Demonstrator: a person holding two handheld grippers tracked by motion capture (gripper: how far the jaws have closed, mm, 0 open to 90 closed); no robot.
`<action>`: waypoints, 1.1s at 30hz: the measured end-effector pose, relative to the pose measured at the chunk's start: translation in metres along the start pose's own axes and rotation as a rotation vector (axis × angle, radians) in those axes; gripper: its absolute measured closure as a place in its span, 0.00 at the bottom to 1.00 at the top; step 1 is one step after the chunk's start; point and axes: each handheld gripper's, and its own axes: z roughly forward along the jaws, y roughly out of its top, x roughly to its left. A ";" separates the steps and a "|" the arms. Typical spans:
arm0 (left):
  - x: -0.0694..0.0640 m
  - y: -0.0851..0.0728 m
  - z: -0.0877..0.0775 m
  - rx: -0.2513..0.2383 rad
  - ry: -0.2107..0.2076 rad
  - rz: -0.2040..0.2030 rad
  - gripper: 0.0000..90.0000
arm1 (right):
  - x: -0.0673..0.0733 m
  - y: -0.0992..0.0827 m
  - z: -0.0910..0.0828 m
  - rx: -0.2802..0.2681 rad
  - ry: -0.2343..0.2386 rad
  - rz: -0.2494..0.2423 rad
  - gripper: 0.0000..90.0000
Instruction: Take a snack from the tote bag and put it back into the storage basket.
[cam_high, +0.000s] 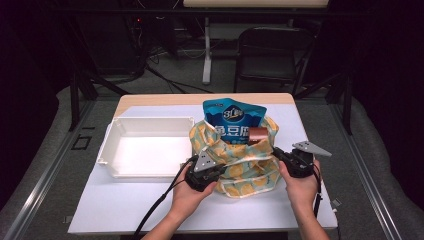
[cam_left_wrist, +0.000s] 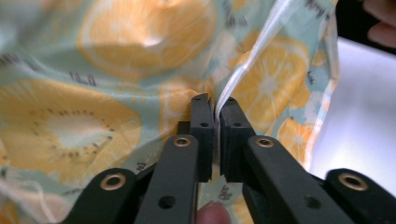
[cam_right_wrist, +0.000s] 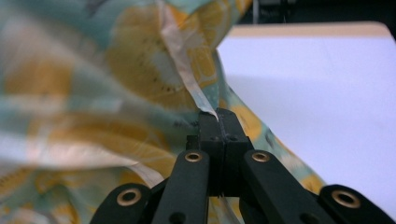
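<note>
Fruit-printed bag (cam_high: 240, 165) is pinched by both closed jaws, left gripper (cam_high: 215, 172) and right gripper (cam_high: 280, 156).

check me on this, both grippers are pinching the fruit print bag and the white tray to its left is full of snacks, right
Not quite. The white tray is empty, as the high view shows. The rest holds: the left gripper and right gripper are each shut on the fruit print bag, with the tray to its left.

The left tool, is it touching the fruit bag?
Touching: the left gripper view shows the left tool shut on a fold of the bag.
</note>
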 end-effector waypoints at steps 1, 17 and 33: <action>0.002 -0.003 0.003 0.017 0.005 -0.013 0.97 | -0.003 -0.004 0.005 0.017 -0.018 0.012 1.00; 0.000 -0.018 -0.013 0.010 0.035 -0.091 0.70 | -0.031 -0.030 0.017 0.098 0.015 0.014 0.75; 0.021 0.003 -0.078 -0.134 -0.056 -0.105 0.40 | -0.014 -0.002 -0.016 -0.099 0.086 -0.023 0.46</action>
